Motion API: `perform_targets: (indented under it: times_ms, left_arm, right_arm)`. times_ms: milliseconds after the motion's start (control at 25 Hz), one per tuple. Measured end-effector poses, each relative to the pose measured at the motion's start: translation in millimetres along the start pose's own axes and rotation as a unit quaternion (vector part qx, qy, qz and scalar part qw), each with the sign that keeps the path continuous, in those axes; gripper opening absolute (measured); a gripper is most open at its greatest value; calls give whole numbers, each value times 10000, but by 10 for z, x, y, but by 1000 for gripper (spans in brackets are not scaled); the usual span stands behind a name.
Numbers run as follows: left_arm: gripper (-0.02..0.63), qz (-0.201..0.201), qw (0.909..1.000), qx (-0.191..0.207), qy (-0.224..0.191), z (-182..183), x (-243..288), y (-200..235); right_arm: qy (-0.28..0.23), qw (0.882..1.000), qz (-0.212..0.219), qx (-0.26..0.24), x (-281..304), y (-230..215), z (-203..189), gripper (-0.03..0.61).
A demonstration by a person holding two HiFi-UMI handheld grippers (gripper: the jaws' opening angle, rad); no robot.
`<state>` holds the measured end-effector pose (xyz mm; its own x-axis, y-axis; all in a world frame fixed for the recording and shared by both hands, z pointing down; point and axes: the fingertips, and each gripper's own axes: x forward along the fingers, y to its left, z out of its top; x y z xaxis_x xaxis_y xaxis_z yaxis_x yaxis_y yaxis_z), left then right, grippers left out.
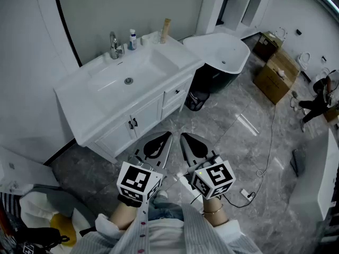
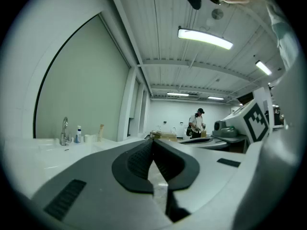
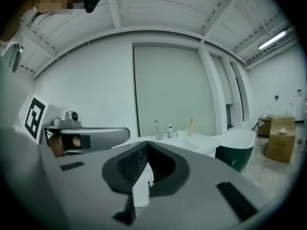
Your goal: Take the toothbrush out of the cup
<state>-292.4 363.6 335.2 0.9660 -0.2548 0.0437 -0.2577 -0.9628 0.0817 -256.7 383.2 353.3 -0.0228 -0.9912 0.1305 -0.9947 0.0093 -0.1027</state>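
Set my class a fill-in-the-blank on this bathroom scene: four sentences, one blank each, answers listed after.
1. The left claw and the right claw are both ____ (open/shut), with nothing between their jaws.
2. In the head view, the bathtub stands to the ____ (left/right) of the sink.
3. The cardboard boxes stand on the ____.
4. The vanity doors under the sink are ____ (open/closed).

Answers: shut; right; floor; closed.

Looks like a bathroom showroom or mock-up: white vanity sink (image 1: 79,89) with faucet (image 1: 114,45), freestanding bathtub (image 1: 212,81), marble-look floor (image 1: 233,147), cardboard boxes (image 1: 275,75) off to the side.
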Motion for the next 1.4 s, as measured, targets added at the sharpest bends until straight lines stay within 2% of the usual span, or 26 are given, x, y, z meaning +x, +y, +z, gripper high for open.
perform_targets:
  times_ms: [520, 760, 1120, 1400]
  left_arm:
    - [17, -199, 9997, 35, 108, -60, 99, -266]
    - [17, -94, 9998, 152, 84, -47, 77, -345]
    - [17, -47, 9997, 101, 209, -105, 273, -146]
    - [17, -204, 9994, 49, 275, -119, 734, 252]
  right_arm:
    - [-144, 9998, 5, 169, -208, -127, -12, 11]
    - [-248, 9993, 57, 268, -321, -164, -39, 11]
    - [-220, 9987, 124, 437, -100, -323, -95, 11]
    - [-135, 9985, 20, 524, 373, -659, -82, 11]
